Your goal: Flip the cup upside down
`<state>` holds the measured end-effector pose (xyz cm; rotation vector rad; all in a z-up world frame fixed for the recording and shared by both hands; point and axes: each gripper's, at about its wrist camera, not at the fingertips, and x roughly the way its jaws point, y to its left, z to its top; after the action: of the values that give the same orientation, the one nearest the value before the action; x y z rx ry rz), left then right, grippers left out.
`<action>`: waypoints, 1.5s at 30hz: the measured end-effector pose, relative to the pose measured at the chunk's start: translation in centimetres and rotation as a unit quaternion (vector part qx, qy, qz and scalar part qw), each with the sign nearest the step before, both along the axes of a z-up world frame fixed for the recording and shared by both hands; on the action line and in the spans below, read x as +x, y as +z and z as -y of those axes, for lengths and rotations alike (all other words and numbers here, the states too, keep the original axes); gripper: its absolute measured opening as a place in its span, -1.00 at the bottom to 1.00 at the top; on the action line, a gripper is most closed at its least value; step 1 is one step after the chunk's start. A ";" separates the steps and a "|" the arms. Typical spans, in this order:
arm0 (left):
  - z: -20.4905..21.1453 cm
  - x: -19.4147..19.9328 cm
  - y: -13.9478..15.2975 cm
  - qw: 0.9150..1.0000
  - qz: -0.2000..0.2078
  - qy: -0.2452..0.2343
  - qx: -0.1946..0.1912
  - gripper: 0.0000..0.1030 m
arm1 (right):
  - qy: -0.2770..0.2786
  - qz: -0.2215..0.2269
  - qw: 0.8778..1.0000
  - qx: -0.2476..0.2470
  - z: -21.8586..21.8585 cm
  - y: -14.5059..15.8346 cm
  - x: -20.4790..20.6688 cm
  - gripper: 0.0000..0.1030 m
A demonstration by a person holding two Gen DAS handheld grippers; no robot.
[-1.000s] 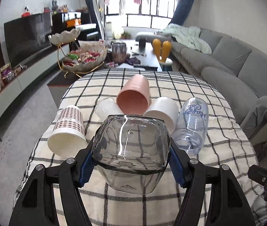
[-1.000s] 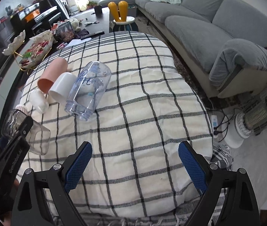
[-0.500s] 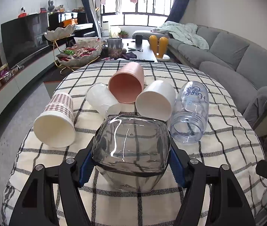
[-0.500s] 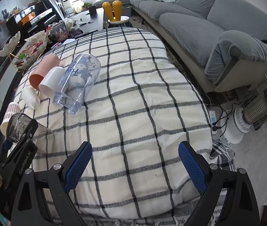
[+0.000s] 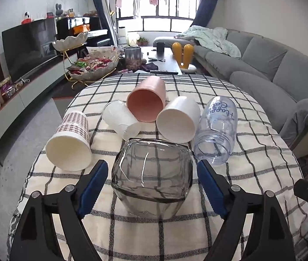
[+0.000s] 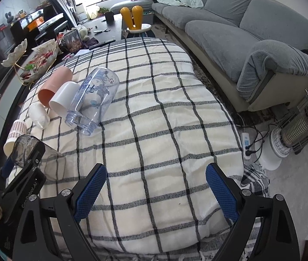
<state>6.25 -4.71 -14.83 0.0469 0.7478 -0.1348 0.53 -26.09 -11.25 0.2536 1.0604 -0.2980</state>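
Observation:
A smoky clear square cup (image 5: 151, 175) lies on its side on the checked tablecloth (image 5: 251, 156), mouth toward the far cups. My left gripper (image 5: 151, 187) is open around it, blue pads apart from its walls on both sides. The cup also shows in the right wrist view (image 6: 26, 150), partly behind the left gripper's body (image 6: 23, 178). My right gripper (image 6: 156, 187) is open and empty above the cloth's near right part.
Beyond the cup lie a checked paper cup (image 5: 70, 141), a frosted cup (image 5: 121, 119), a pink cup (image 5: 147, 102), a white cup (image 5: 178, 121) and a clear printed jar (image 5: 217, 128). A grey sofa (image 6: 241, 28) and a heater (image 6: 299, 126) stand right of the table.
My left gripper lowered the cup onto the cloth and opened, letting go of it. The right gripper stayed open and drifted slightly.

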 end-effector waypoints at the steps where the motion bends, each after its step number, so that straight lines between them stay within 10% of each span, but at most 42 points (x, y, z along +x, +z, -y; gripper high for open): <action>1: 0.0 -0.1 0.1 1.000 -0.001 0.000 0.000 0.64 | 0.001 0.004 1.000 -0.002 0.0 0.2 -0.1 0.80; 20: -3.7 -5.5 11.2 0.999 0.016 0.044 -0.005 0.76 | 0.052 0.169 0.983 -0.051 -3.9 9.2 -2.9 0.80; 45: -4.2 -7.3 12.8 0.999 0.009 0.042 -0.003 0.85 | 0.049 0.220 0.970 -0.087 -5.2 11.8 -4.6 0.83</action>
<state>-1.06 -0.48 -2.00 0.0113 0.7299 -0.0560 -4.07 -20.93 0.54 0.1007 0.6008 -0.2289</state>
